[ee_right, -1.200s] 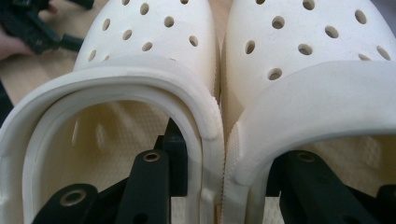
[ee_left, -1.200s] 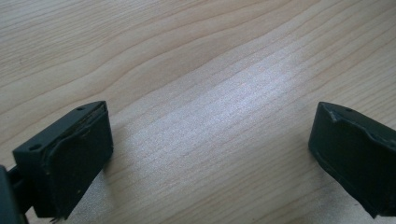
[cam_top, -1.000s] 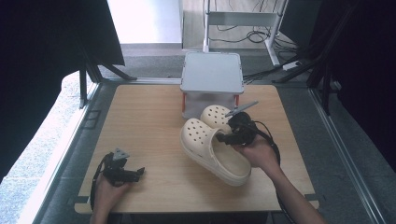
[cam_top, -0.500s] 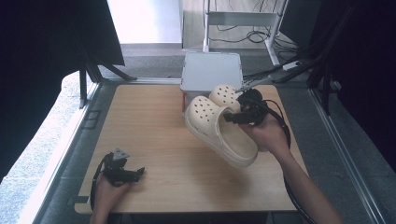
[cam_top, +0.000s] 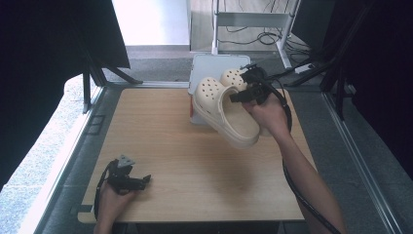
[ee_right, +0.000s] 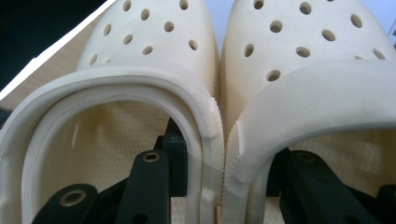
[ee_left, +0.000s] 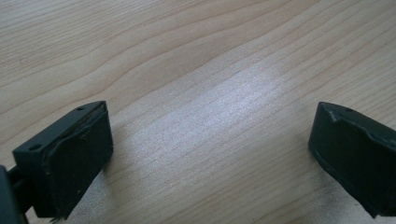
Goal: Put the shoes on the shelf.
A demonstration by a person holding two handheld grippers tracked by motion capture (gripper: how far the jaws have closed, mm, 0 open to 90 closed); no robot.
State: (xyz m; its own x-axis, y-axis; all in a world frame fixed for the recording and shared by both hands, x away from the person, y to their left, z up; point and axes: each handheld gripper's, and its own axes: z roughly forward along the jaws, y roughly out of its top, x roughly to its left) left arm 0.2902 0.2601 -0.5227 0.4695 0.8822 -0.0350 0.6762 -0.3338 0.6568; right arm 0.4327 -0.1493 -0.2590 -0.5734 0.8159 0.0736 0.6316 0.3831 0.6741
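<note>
Right gripper (cam_top: pixel 243 92) has lifted both cream clogs (cam_top: pixel 226 109) off the surface (cam_top: pixel 160 141) toward the white bin (cam_top: pixel 207 66), fingers clenching their inner walls, toes masking the bin; left gripper (cam_top: pixel 141 181) idle, fingers released, near edge.

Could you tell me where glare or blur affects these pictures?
High view: bright floor washed out at top, dark panels at both sides. Left gripper view: pale sheen on the table, tongs slightly soft. Right gripper view: clogs sharp and evenly lit.
</note>
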